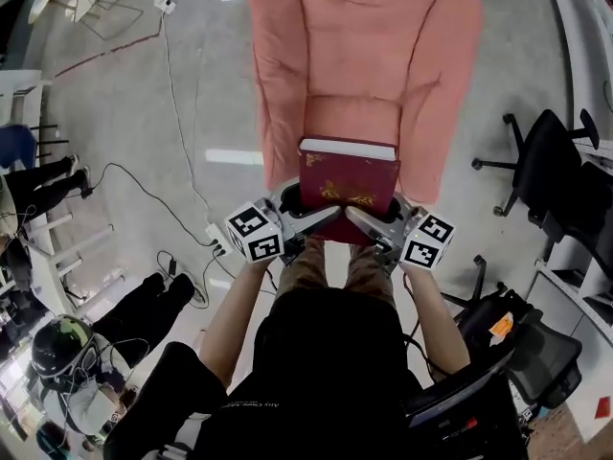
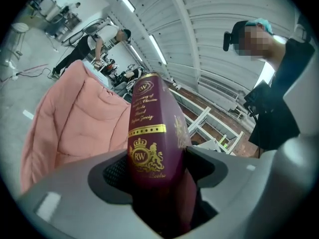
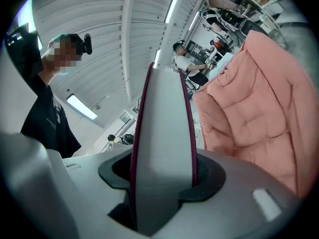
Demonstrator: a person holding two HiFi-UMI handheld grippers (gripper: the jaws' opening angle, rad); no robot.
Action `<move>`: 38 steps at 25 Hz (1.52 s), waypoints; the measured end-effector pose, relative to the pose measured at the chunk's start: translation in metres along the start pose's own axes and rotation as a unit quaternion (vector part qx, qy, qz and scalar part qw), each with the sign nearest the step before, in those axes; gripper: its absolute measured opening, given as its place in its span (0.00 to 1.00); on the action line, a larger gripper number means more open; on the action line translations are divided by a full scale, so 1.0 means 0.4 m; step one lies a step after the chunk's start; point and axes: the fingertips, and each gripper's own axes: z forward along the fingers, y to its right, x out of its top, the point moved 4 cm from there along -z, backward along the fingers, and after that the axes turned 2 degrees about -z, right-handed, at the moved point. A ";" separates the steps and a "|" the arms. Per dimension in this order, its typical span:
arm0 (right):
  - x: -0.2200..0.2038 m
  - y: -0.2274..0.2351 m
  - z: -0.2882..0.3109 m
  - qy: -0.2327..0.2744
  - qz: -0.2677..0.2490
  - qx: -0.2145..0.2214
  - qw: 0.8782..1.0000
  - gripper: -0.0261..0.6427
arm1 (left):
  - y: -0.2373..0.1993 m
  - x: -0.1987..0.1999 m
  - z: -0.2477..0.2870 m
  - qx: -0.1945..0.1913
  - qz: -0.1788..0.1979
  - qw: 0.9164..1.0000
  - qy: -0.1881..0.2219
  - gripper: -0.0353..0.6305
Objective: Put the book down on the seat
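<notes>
Head view, pink armchair (image 1: pixel 364 65), book (image 1: pixel 347 175), grey floor (image 1: pixel 124 123), trailing cables (image 1: pixel 153 195)

Lab: office chairs (image 1: pixel 551 153), trailing cables (image 1: pixel 144 190).

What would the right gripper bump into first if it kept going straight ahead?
The maroon book. Its white page edge sits between the right gripper's jaws, filling the way ahead. The pink armchair lies off to one side, so it would probably be missed.
</notes>
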 end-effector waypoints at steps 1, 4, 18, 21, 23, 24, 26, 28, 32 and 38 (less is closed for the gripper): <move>-0.016 0.018 0.003 -0.003 0.003 -0.004 1.000 0.43 | -0.017 -0.017 0.003 0.005 -0.003 1.000 -0.001 0.56; -0.057 0.077 0.007 -0.006 0.012 -0.015 1.000 0.43 | -0.067 -0.063 0.016 0.034 0.002 0.999 0.009 0.58; -0.225 0.380 0.031 0.007 0.026 -0.091 0.995 0.50 | -0.327 -0.262 0.125 0.077 -0.016 0.997 0.000 0.60; -0.249 0.422 0.034 0.011 0.014 -0.106 0.994 0.51 | -0.364 -0.290 0.138 0.081 -0.018 0.997 -0.001 0.60; -0.263 0.454 0.037 0.015 0.009 -0.117 0.993 0.53 | -0.392 -0.308 0.151 0.083 -0.020 0.996 0.000 0.60; -0.269 0.470 0.038 0.014 0.006 -0.121 0.993 0.53 | -0.407 -0.318 0.158 0.084 -0.022 0.996 0.001 0.60; -0.282 0.502 0.038 0.012 0.000 -0.129 0.992 0.53 | -0.434 -0.337 0.173 0.086 -0.024 0.996 0.002 0.60; -0.299 0.529 0.036 0.014 0.000 -0.136 0.991 0.54 | -0.455 -0.359 0.184 0.088 -0.027 0.996 0.002 0.60; -0.335 0.542 0.026 0.012 0.016 -0.148 0.989 0.55 | -0.463 -0.397 0.180 0.095 -0.037 0.995 0.005 0.60; -0.373 0.656 0.054 -0.003 0.058 -0.162 0.985 0.56 | -0.559 -0.436 0.216 0.111 -0.018 0.994 0.014 0.60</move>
